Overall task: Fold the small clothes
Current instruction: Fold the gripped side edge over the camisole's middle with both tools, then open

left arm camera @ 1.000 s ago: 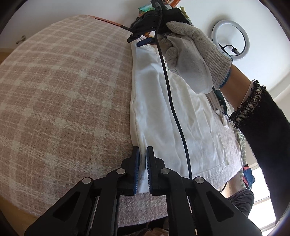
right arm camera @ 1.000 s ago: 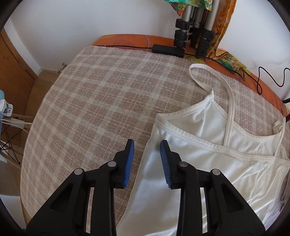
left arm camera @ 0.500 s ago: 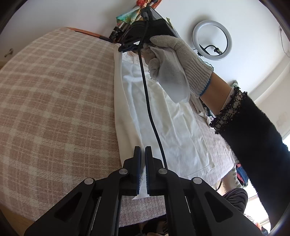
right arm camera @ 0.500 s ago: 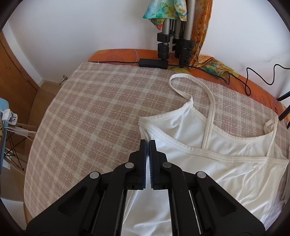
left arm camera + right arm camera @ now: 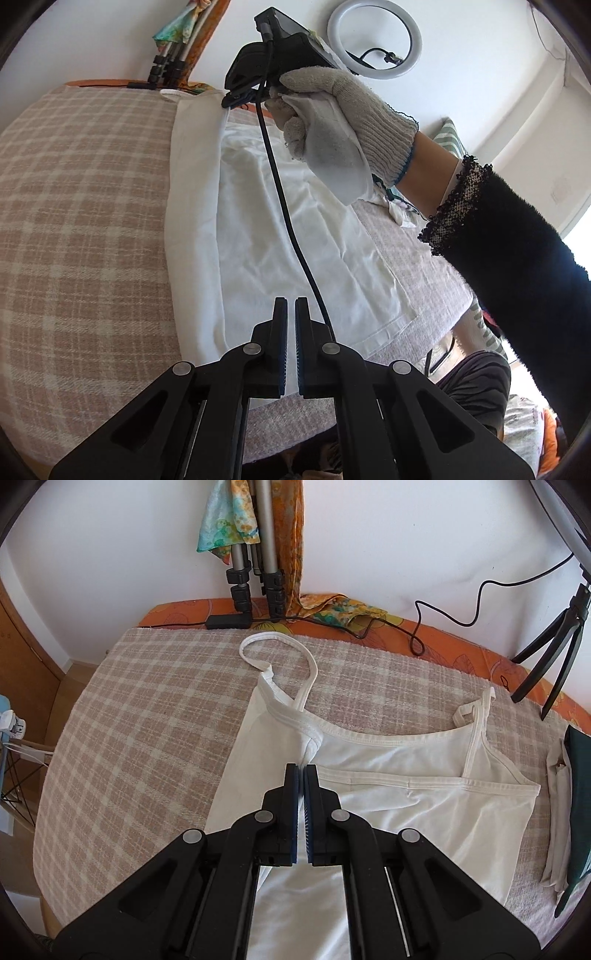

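I have both grippers pinched on the white camisole (image 5: pixel 406 805), which lies spread on the checked blanket (image 5: pixel 155 716) covering the bed.

My left gripper (image 5: pixel 290 347) is closed down to a thin slit, with the camisole's hem edge caught between its blue pads; the fabric rises from the blanket up into the pinch. From that gripper a long fold runs away along the camisole's side, a strip of cloth turned over onto the body of the garment.

My right gripper (image 5: pixel 303 805) is clamped shut at the other end of that strip, near the neckline, with the folded-over corner of the camisole gathered between its pads. In the left wrist view I see this gripper (image 5: pixel 236 99) at the camisole's far end, held by my gloved right hand (image 5: pixel 332 122), its black cable (image 5: pixel 288 221) hanging across the cloth.

Beyond the camisole's top edge, one shoulder strap (image 5: pixel 277 653) loops out flat on the blanket; the other strap (image 5: pixel 476 720) lies over the garment's far corner. Past the blanket's far edge stand tripod legs (image 5: pixel 255 554) against the wall, with a patterned scarf (image 5: pixel 225 520) draped over them.
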Tool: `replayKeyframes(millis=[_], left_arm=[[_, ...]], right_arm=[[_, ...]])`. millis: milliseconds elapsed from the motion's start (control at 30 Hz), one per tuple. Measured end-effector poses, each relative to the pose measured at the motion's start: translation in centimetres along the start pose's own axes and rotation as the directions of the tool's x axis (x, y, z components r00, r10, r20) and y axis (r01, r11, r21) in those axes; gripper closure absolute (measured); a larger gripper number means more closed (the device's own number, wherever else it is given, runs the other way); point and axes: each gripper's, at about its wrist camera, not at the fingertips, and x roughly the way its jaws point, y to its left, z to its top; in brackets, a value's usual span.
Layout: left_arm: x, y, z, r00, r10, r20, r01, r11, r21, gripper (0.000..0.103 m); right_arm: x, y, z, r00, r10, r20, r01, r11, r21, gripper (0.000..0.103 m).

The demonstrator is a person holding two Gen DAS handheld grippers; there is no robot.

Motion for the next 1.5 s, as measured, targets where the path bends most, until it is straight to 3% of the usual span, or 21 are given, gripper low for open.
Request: replayKeyframes(millis=[33,133,200,300,433,533,600,667,867,933,1000,1067,1167,1267,1300,1500], left_arm=[[0.0,-0.1,-0.1,1.0,0.029,-0.005,-0.029,0.999,0.017,0.099],[-0.5,0.4,-1.4,0.996,0.085,-0.018,-0.084,0.993,0.077,0.079],[-1.2,-0.1,-2.8,0.987,0.16,0.02,-0.161,0.974,0.158,0.069],[-0.7,-1.1,-4.2,0.973,0.228,0.031,-0.228,0.937,0.266,0.063],[0.6,-1.1,-5.2,0.953,0.302,0.017,-0.292,0.903,0.316,0.063],[0.6,-0.5,-4.8,0.96,0.279,0.015,-0.272,0.919,0.286,0.066],[0.4,-0.1,-4.6,0.963,0.269,0.016,-0.263,0.924,0.276,0.088],[0.0,0.0,-4.5,0.976,0.215,0.018,-0.212,0.943,0.258,0.098],[-0.9,-0.9,-4.4,0.978,0.199,0.054,-0.206,0.934,0.293,0.1],[-0.6,-1.4,-4.5,0.978,0.208,0.025,-0.205,0.924,0.322,0.094],[-0.3,-1.5,-5.0,0.974,0.225,0.018,-0.219,0.92,0.326,0.066],[0.1,-1.5,-5.4,0.968,0.25,0.02,-0.242,0.909,0.34,0.06],[0.9,-1.0,-5.7,0.959,0.282,0.0,-0.263,0.896,0.357,0.066],[0.7,-0.6,-5.3,0.966,0.257,0.005,-0.243,0.907,0.343,0.092],[0.7,-0.4,-5.2,0.97,0.243,0.002,-0.23,0.914,0.334,0.095],[-1.0,-0.9,-4.1,0.99,0.136,0.042,-0.142,0.954,0.265,0.099]], right_arm=[[0.3,-0.2,-0.2,1.0,0.004,-0.007,-0.004,1.0,0.004,0.1],[1.0,-0.4,-0.5,1.0,0.019,-0.013,-0.019,1.0,0.005,0.1],[1.3,-0.1,-0.7,1.0,0.026,-0.014,-0.026,1.0,0.0,0.1],[1.6,0.2,-0.9,0.999,0.033,-0.021,-0.034,0.999,-0.014,0.1],[1.8,0.2,-0.9,0.999,0.029,-0.023,-0.03,0.999,-0.024,0.1],[1.7,0.0,-0.8,0.999,0.038,-0.022,-0.039,0.999,-0.021,0.099],[1.8,0.1,-0.9,0.999,0.036,-0.024,-0.036,0.999,-0.022,0.099],[1.8,0.0,-0.9,0.999,0.033,-0.026,-0.033,0.999,-0.023,0.099],[1.9,0.1,-0.9,0.999,0.038,-0.025,-0.038,0.999,-0.02,0.099],[1.8,0.3,-0.8,0.999,0.037,-0.023,-0.037,0.999,-0.028,0.099],[1.7,0.6,-0.8,0.999,0.037,-0.021,-0.038,0.999,-0.034,0.099],[1.6,0.8,-0.8,0.999,0.036,-0.018,-0.036,0.999,-0.039,0.099],[1.4,1.0,-0.6,0.999,0.033,-0.015,-0.033,0.998,-0.05,0.099],[1.3,1.0,-0.5,0.999,0.033,-0.014,-0.034,0.998,-0.051,0.099],[1.3,0.9,-0.6,0.999,0.034,-0.015,-0.035,0.998,-0.049,0.099],[1.1,0.6,-0.5,0.999,0.033,-0.017,-0.034,0.997,-0.062,0.099]])
